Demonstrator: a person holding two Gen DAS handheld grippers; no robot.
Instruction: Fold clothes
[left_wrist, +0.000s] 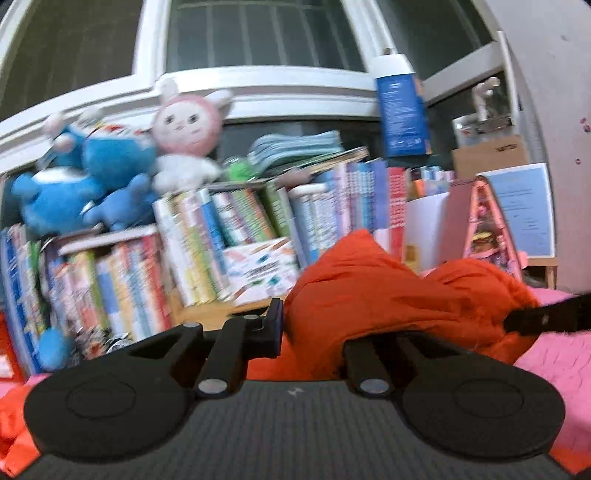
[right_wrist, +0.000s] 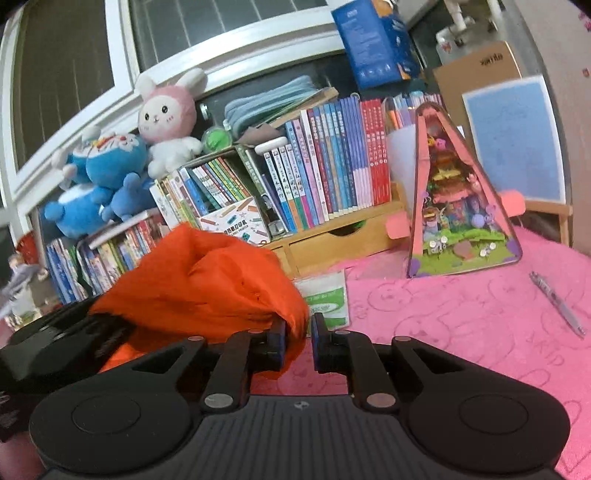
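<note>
Left gripper (left_wrist: 295, 325) is clamped tight on the orange garment (left_wrist: 388, 291), and the cloth bulges up over its right finger so that finger is buried, only the left one (left_wrist: 274, 325) showing clear. The bunched fabric heaps just ahead and to the right of this gripper, with more orange spilling low on its left side. Beyond it, straight ahead, the row of books (left_wrist: 236, 229) and the plush toys (left_wrist: 110, 173) on top, all a bit smeared by blur.

Over on the right gripper (right_wrist: 298, 332), the fingers stand a narrow gap apart, and an edge of the same orange garment (right_wrist: 207, 280) hangs against the left finger and dips into the gap; whether the pads actually press it I can't tell. No earlier picture here, so that's all on the jaws. The cloth mound sits ahead and to the left of this gripper, over the other tool's black body (right_wrist: 62, 347). A green and white packet (right_wrist: 327, 299) lies just ahead, touching the garment's edge. The pink mat (right_wrist: 461, 325) spreads ahead to the right, with a pen (right_wrist: 557, 303) far right and a pink triangular toy house (right_wrist: 458, 206) beyond
</note>
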